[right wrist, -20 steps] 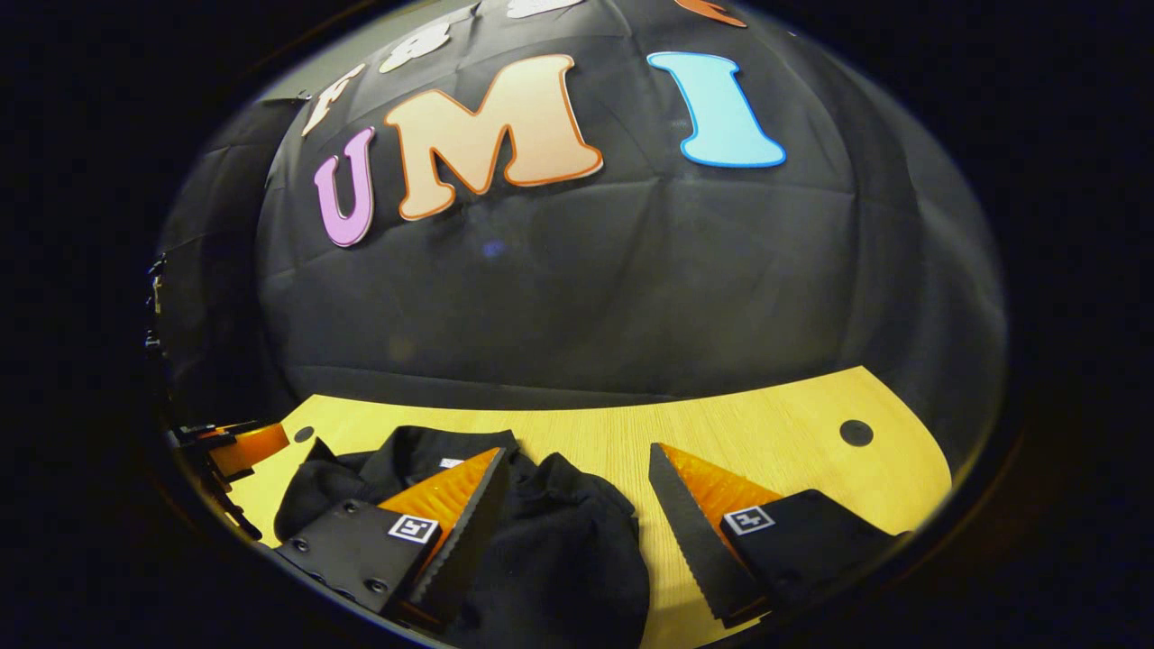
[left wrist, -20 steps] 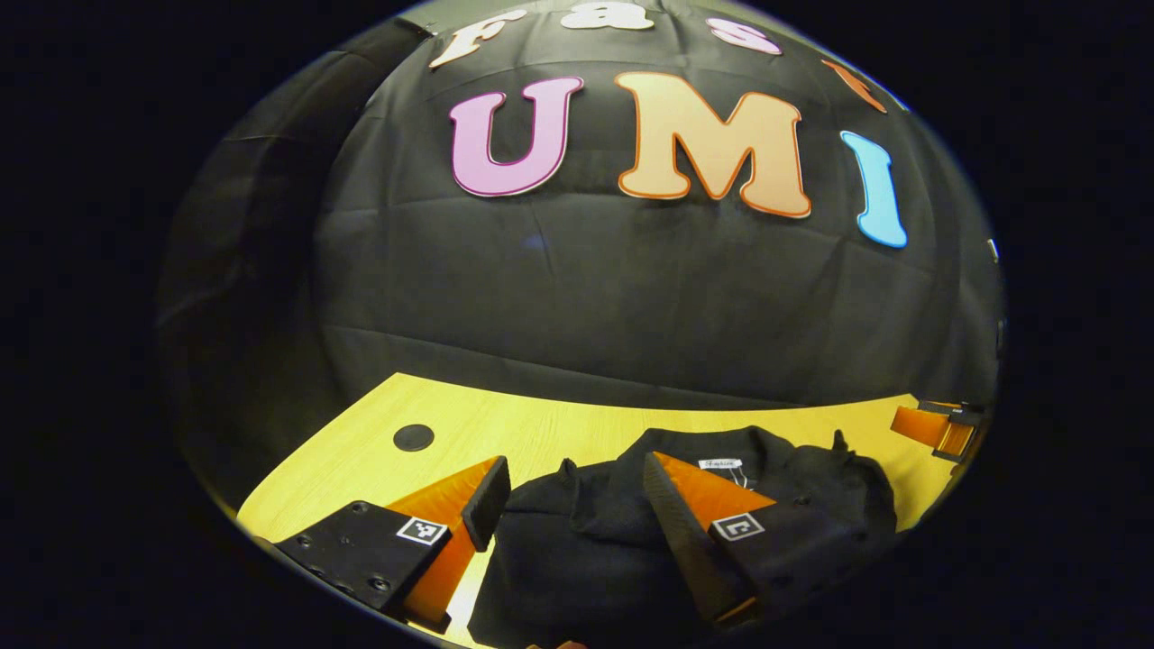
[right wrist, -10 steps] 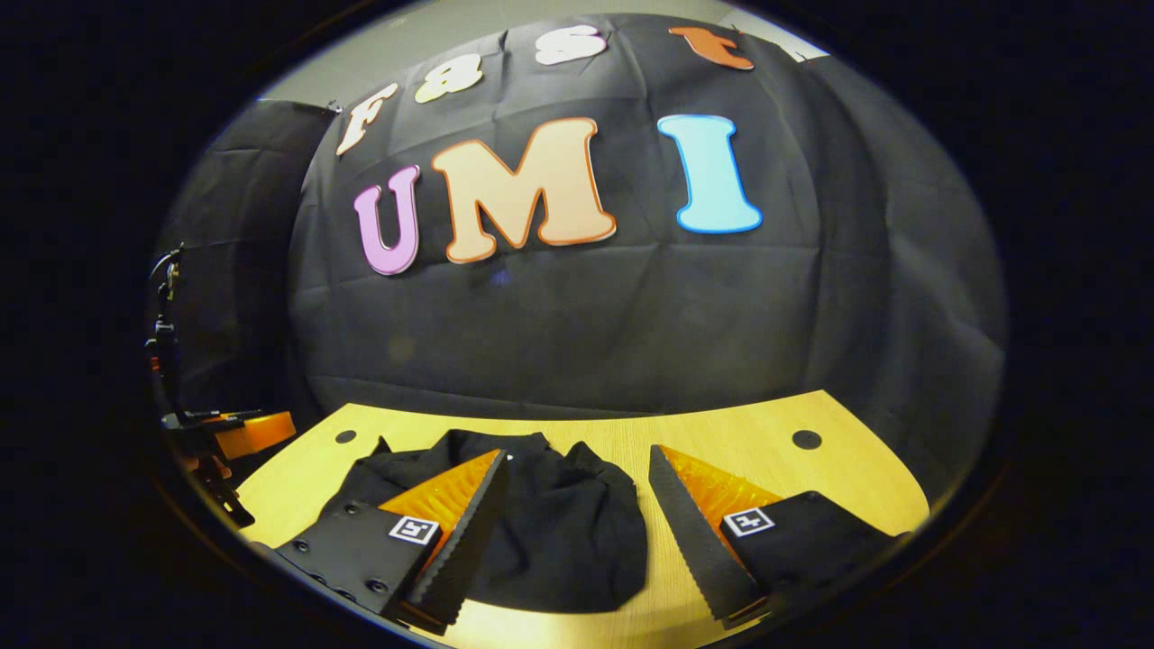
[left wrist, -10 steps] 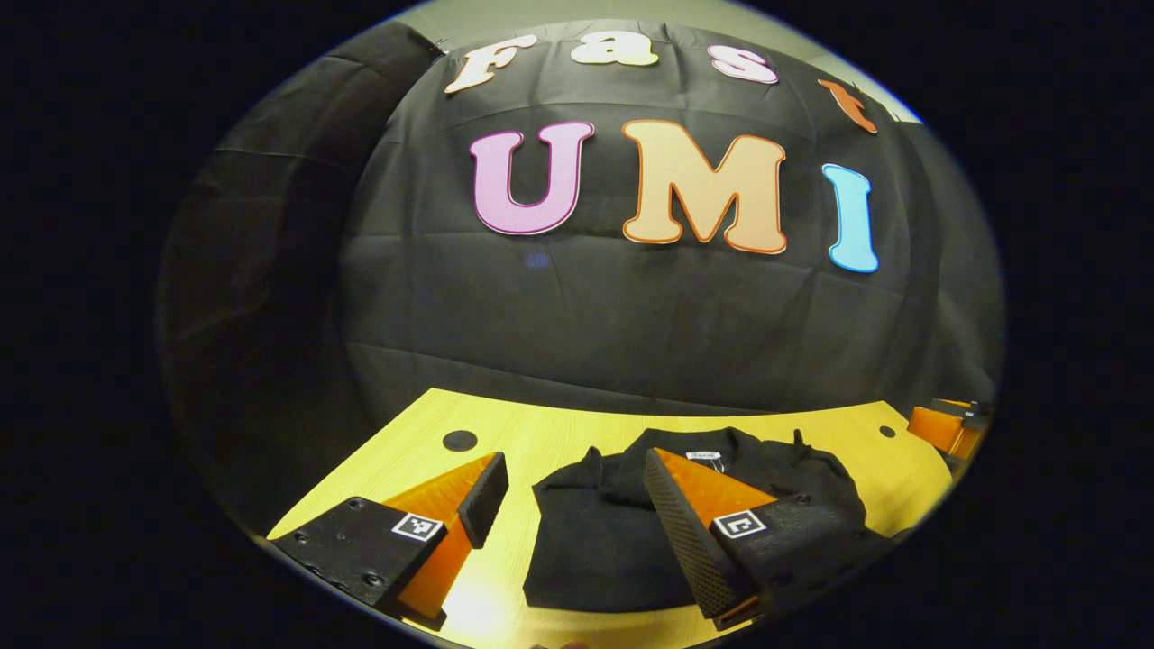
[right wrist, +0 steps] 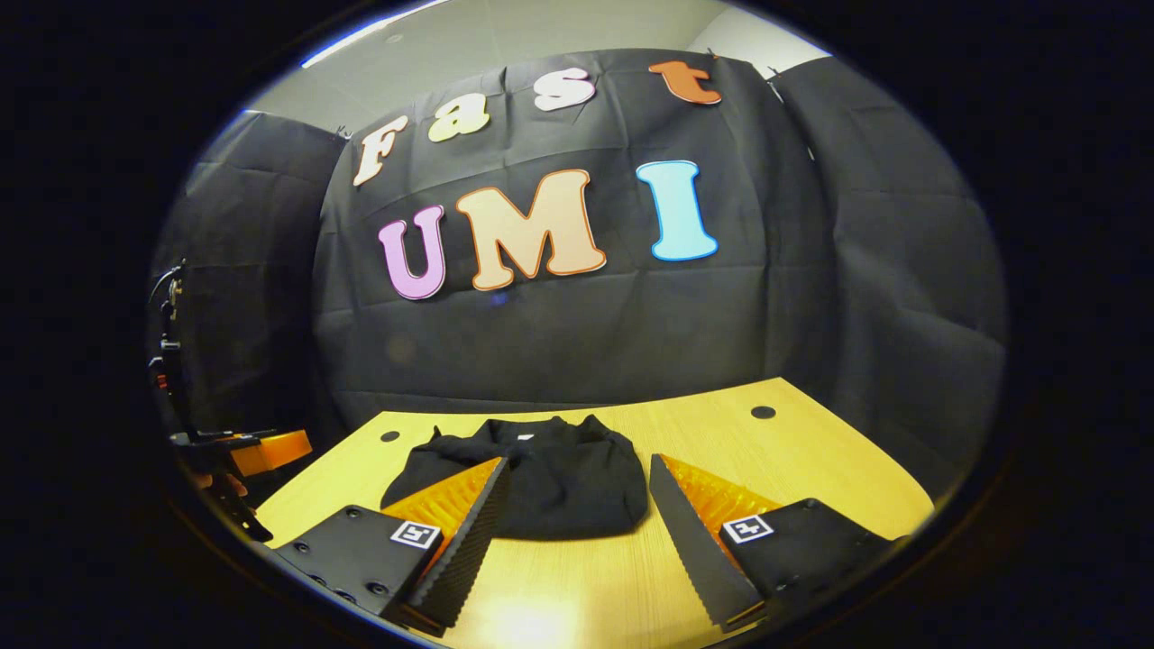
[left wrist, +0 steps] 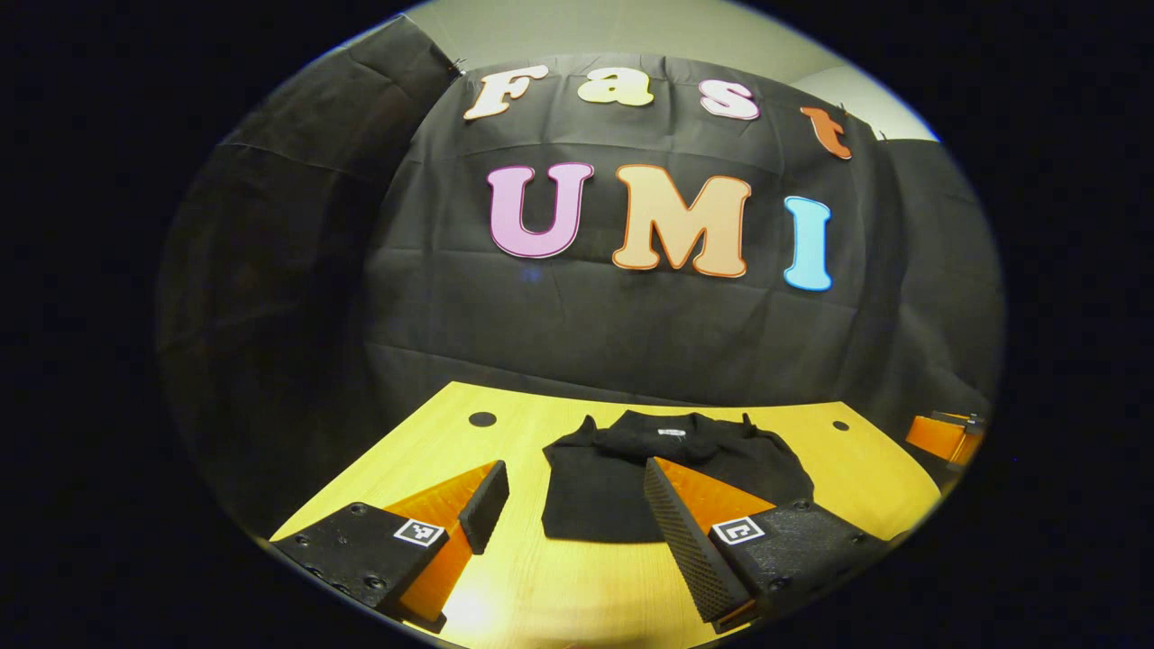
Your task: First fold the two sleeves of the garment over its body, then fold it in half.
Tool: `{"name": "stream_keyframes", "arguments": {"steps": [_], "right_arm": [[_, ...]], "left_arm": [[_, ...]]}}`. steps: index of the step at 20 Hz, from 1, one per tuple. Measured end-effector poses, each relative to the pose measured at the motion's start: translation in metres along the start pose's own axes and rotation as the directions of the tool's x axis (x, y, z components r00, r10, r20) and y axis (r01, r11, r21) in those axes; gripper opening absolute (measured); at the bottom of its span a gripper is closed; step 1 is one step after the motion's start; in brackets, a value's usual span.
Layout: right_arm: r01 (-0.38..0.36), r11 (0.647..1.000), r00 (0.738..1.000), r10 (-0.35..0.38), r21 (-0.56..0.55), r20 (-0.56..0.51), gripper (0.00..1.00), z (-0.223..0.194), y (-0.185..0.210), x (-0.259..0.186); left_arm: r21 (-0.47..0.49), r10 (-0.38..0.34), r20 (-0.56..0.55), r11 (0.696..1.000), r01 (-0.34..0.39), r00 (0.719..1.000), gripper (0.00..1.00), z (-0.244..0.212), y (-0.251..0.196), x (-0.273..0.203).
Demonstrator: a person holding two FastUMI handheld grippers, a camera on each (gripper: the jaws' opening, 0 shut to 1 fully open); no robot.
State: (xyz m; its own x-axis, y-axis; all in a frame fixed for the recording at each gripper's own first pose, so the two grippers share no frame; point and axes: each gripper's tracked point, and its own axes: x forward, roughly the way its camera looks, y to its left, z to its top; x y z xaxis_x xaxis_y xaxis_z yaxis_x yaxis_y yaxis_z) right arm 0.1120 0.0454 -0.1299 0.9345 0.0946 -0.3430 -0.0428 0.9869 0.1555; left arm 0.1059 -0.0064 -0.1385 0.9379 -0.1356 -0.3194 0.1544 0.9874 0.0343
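My left gripper and right gripper gape empty; the soft, limp garment wants gripping at its near hem.

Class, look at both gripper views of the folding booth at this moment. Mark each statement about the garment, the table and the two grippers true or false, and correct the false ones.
1. The black garment lies as a compact folded bundle on the table. True.
2. The left gripper is clamped on the garment. False: its fingers stand apart, holding nothing.
3. The right gripper is open. True.
4. The garment hangs in the air between the grippers. False: it rests on the table.
5. The table is a yellow wood tone with small dark round holes. True.
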Motion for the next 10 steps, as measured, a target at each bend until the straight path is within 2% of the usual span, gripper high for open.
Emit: {"name": "stream_keyframes", "arguments": {"steps": [3,8,10], "right_arm": [[0.02,1.0,1.0,-0.02,-0.011,0.023,0.97,-0.003,0.002,-0.039],[0.038,0.999,0.998,-0.037,-0.006,0.052,0.97,-0.015,0.007,-0.077],[0.032,0.999,0.997,-0.032,0.0,0.066,0.97,-0.017,0.013,-0.085]], "left_arm": [[0.053,0.005,0.005,0.999,-0.006,1.0,0.92,-0.005,0.003,-0.034],[0.008,0.003,-0.007,1.0,-0.002,1.0,0.92,-0.008,0.01,-0.07],[0.032,0.012,0.015,0.999,-0.012,1.0,0.92,-0.004,0.015,-0.078]]}}
